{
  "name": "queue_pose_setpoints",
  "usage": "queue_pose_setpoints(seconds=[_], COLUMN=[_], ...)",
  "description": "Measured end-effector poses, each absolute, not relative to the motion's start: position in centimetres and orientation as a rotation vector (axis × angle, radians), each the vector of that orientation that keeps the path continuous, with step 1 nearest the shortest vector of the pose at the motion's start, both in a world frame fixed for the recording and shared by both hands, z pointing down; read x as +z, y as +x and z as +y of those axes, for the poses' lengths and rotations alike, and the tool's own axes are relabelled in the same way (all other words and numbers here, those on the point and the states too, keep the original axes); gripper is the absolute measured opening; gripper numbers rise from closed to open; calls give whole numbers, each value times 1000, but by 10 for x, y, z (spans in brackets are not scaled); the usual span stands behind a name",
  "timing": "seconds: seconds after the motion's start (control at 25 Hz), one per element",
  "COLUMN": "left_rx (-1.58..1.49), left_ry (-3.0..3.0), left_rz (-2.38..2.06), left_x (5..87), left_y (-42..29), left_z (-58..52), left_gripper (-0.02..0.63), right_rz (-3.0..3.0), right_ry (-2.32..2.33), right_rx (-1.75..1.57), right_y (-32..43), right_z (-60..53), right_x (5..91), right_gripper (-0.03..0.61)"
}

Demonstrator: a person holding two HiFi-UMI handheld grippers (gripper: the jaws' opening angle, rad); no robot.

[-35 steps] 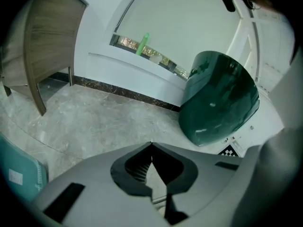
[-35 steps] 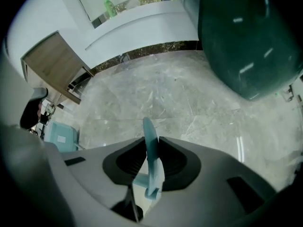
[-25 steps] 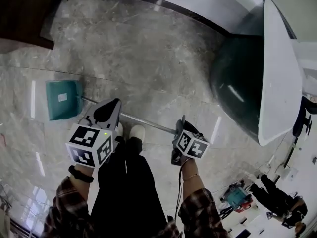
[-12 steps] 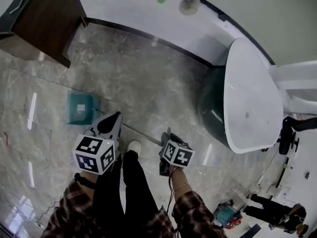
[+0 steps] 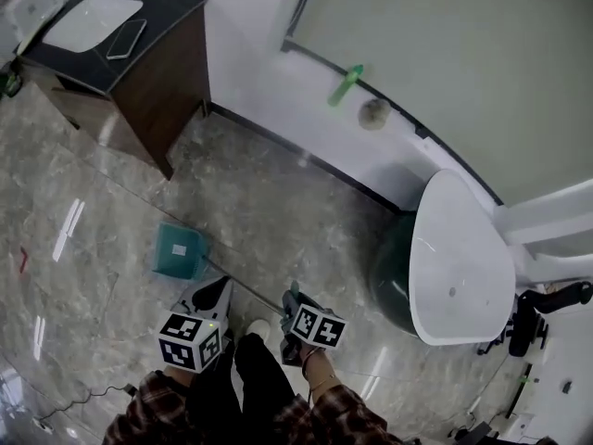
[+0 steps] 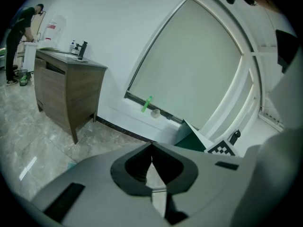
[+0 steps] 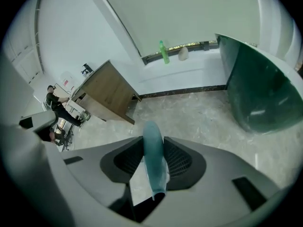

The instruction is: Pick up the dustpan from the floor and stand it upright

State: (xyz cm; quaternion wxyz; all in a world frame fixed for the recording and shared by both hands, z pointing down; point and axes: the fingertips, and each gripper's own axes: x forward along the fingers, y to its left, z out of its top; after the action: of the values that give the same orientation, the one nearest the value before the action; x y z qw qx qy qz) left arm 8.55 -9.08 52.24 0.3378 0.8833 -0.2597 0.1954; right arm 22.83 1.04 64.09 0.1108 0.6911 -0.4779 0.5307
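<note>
Dustpan: teal pan low on the floor, left of and beyond the person's feet, nearer than the cabinet. Its long handle slopes up and right to the person.
Right gripper: clamped on the teal grip end of the handle, a pad pressing each side, with the tip poking out past the jaws.
Left gripper: closed with nothing in it, tips meeting. It hangs just left of the handle and apart from it.
Step in hand: my read is tipping the handle up until the pan sits square on its base.
How to do it well: keep the pan's edge on the floor as the pivot and swing the handle end over it. Don't lift the whole thing.
Grip: it sits far out at the end, so the pan could swing or twist. A slow rise looks safest, and the free gripper can steady the shaft.
Release: only once the dustpan balances, I'd say. The glossy floor may let the pan slide.
Clearance: the tub stands well off to the right.
Writing on pan: a white sticker, too small to read.
Wall sign: a red and white panel over the cabinet, not legible.
Marker cubes: black-and-white squares only, no words.
</note>
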Motion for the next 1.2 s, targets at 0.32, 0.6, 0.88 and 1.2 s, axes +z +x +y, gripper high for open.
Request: queue_pose_setpoints(seconds=[0.32,0.6,0.88,1.2], left_rx=[401,351,340,306], left_ry=[2219,2192,2161,2086], left_rz=[-853,-985,-1081,-1170], left_x=[487,468,462,461], left_y=[5,-51,-73,-88], left_z=[-108,-126,-143,-128], left_gripper=[12,12,12,12], right_rz=[-1639,-1747,-1835,-1855], right_ry=[1832,1696,1587,1479], right_rx=[1436,1380,1346,1304], right_y=[137,71,38,27], right_z=[-58,-108,-148,-166], right_x=[595,579,573,572], right_gripper=[130,130,130,130])
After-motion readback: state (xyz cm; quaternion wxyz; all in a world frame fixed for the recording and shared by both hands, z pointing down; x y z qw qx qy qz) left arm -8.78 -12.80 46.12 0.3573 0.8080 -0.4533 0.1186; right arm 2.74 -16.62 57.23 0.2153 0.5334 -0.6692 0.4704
